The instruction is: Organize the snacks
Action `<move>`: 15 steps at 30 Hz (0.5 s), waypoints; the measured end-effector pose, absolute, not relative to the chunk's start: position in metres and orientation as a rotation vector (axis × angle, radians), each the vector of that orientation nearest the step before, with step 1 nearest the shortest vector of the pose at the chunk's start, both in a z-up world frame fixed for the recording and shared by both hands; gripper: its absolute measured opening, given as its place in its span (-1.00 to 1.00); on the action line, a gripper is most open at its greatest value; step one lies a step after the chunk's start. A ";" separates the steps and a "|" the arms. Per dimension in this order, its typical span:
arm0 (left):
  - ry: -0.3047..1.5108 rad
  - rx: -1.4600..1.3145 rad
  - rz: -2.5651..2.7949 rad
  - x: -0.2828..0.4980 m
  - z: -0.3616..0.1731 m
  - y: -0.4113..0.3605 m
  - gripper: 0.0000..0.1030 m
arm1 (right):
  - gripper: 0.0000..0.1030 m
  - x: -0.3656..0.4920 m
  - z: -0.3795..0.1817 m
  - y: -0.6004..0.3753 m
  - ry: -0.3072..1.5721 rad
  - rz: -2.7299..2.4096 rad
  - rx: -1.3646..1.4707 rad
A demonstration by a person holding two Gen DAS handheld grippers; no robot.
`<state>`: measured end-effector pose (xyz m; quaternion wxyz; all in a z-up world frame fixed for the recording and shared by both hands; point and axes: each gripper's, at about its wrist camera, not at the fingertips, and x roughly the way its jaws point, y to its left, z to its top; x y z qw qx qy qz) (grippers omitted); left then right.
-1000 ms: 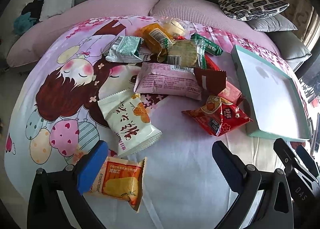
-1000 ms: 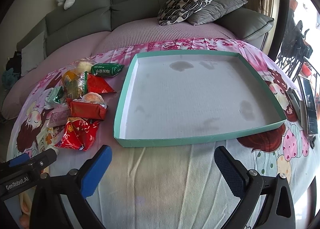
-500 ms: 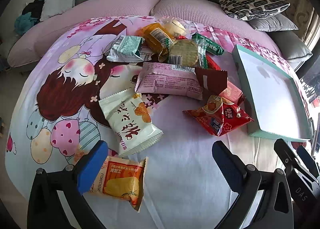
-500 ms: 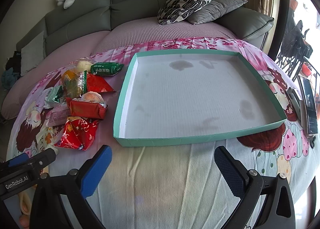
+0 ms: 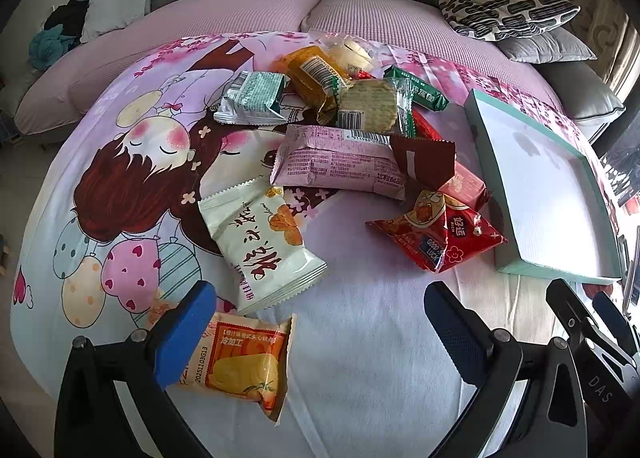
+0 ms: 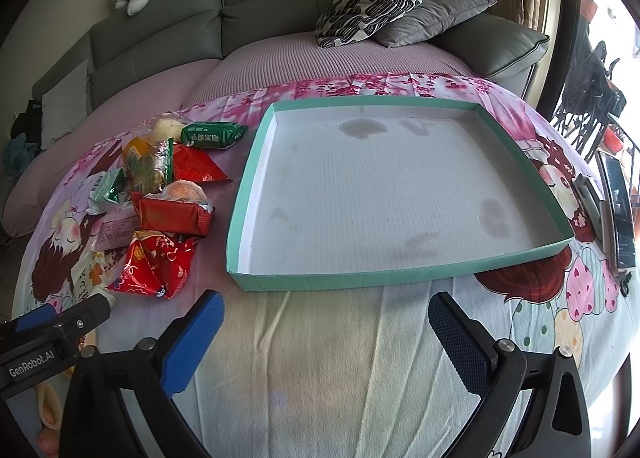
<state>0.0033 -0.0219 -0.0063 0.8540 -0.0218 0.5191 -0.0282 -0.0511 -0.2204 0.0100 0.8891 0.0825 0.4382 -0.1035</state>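
Snacks: a loose heap of packets lies on the cartoon-print sheet (image 5: 120, 185) spread over the bed, all of it outside the box.
Box: shallow teal-rimmed tray (image 6: 244, 185) with a white, stained floor, just beside the heap on its right; nothing lies in it.
Nearest packet: orange packet (image 5: 244, 366) flat on the sheet, its near corner partly hidden behind the left finger (image 5: 186, 334) of the left tongs.
Next packet out: cream packet (image 5: 264, 246) with dark lettering, touching or overlapping the orange one's far edge; I cannot tell which.
Other packets: red packet (image 5: 440, 238) close to the tray's near corner, pink packet (image 5: 340, 161) behind it, green, yellow and clear wrappers piled farther back.
Left tongs (image 5: 316, 322): spread wide, holding nothing, low over the sheet facing the heap.
Right tongs (image 6: 324, 334): spread wide as well, holding nothing, facing the tray's near wall.
Step in hand: by my reading the very start, with no packet yet picked and sorting not begun.
Next move calls for: probably the left tongs shifting leftward and down to straddle the orange packet, then closing on an edge, since a flat foil pack offers little to bite.
Caution: the soft sheet may bunch between the pads, and slick wrappers could slip during the carry to the tray.
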 end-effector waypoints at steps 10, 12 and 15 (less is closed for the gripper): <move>1.091 -0.043 -0.066 0.003 -0.006 -0.022 1.00 | 1.00 -0.051 0.010 -0.220 0.913 -0.215 0.170; 1.090 -0.043 -0.066 0.003 -0.006 -0.022 1.00 | 1.00 -0.051 0.009 -0.220 0.915 -0.214 0.169; 1.091 -0.042 -0.066 0.003 -0.006 -0.022 1.00 | 1.00 -0.051 0.009 -0.218 0.917 -0.211 0.166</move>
